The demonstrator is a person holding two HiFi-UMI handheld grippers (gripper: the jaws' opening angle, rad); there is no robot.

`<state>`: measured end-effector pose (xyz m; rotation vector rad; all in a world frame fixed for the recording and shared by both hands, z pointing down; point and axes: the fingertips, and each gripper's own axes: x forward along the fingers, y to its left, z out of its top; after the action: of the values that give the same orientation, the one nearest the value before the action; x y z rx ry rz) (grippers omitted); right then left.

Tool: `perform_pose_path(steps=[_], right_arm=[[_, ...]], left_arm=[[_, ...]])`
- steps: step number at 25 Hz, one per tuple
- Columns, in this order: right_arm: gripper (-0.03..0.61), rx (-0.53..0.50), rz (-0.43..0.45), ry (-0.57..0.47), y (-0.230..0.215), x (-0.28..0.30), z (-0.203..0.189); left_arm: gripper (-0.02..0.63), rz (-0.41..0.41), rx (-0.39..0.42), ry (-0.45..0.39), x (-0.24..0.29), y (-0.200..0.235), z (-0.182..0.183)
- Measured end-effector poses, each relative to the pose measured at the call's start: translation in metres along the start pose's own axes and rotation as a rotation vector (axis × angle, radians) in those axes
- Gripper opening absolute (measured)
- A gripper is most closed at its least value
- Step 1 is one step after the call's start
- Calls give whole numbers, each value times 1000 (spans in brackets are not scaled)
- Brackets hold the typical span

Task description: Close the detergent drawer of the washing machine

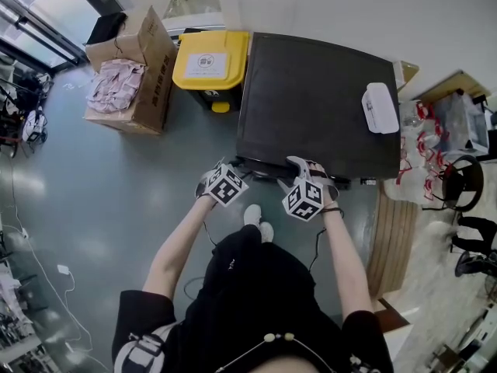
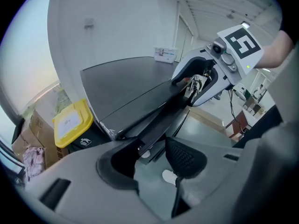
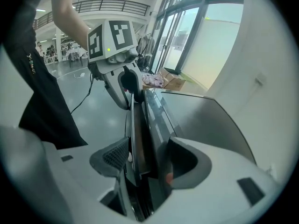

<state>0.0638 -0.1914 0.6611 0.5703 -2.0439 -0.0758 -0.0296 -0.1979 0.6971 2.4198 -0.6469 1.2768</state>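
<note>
Head view: person (image 1: 256, 301) stands at washer (image 1: 311, 99), both grippers on its front top edge. Drawer (image 2: 156, 125) sticks slightly out of the washer front; its dark face runs from one gripper to the other. Left gripper (image 2: 152, 155) half open: drawer's end lies against one jaw, the other jaw clear of it. Right gripper (image 3: 140, 160) wide, jaws straddling the drawer face, no firm clamp seen.

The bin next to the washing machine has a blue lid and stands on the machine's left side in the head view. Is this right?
No. The bin has a yellow lid, not a blue one; the head view shows it. It does stand on the left side of the washing machine.
</note>
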Motion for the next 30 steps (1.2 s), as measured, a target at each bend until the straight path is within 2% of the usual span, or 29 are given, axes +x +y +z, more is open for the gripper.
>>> perform_pose_path(steps=[3, 6, 10, 12, 13, 15, 18, 25, 30], right_arm=[[278, 4, 0, 5, -1, 0, 0], [267, 13, -10, 0, -2, 1, 0], [261, 13, -20, 3, -3, 2, 1], [252, 20, -33, -3, -5, 2, 2], [239, 26, -39, -8, -6, 2, 2], [229, 36, -42, -14, -9, 1, 1], [227, 36, -39, -14, -9, 1, 2], [225, 55, -50, -7, -10, 2, 3], [222, 64, -64, 6, -11, 2, 1]], left_arm=[[179, 19, -35, 34, 0, 0, 1], [184, 77, -54, 75, -3, 4, 0], [186, 157, -50, 82, -5, 9, -1], [187, 255, -43, 123, -12, 16, -5], [160, 315, -25, 142, -17, 22, -7], [149, 389, 26, 132, -25, 27, -6], [149, 406, 110, 75, -27, 26, 4], [160, 426, 275, 60, -31, 19, 19], [178, 390, 261, 71, -25, 18, 23]])
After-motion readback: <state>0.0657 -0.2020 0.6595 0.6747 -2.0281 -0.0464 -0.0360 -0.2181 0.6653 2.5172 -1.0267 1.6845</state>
